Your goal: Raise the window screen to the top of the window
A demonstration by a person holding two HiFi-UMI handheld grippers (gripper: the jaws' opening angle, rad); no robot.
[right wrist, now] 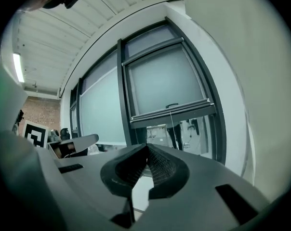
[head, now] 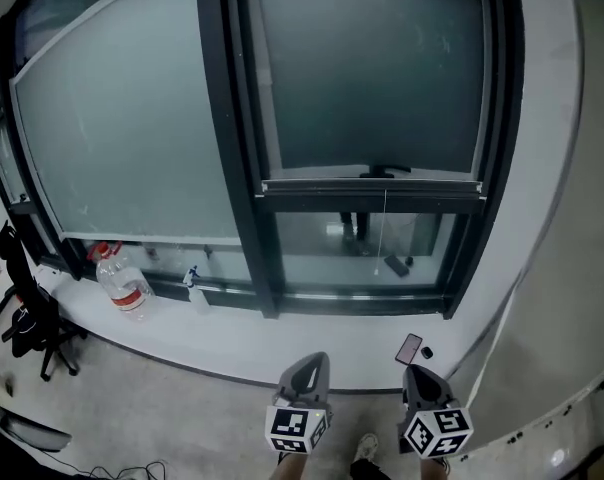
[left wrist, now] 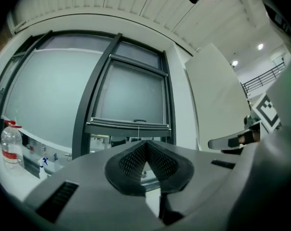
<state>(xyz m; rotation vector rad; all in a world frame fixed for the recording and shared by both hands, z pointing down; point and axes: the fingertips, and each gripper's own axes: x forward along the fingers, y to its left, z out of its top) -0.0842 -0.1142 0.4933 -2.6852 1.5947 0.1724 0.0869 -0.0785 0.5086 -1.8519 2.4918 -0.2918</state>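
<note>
The window screen (head: 372,78) hangs in the right window pane, grey and drawn most of the way down. Its bottom bar (head: 372,182) carries a small dark handle (head: 384,171) and a thin pull cord (head: 385,230); clear glass shows below it. The same bar shows in the left gripper view (left wrist: 130,126) and the right gripper view (right wrist: 172,113). My left gripper (head: 315,363) and right gripper (head: 416,376) are side by side at the bottom of the head view, well short of the window. Both are shut with nothing between the jaws, left gripper (left wrist: 146,143) and right gripper (right wrist: 146,146).
A white sill (head: 282,343) runs under the window. On it stand a clear bottle with a red label (head: 120,280), a small spray bottle (head: 194,289) and a phone (head: 409,348). A black chair (head: 27,313) is at the left. A white wall (head: 572,218) is on the right.
</note>
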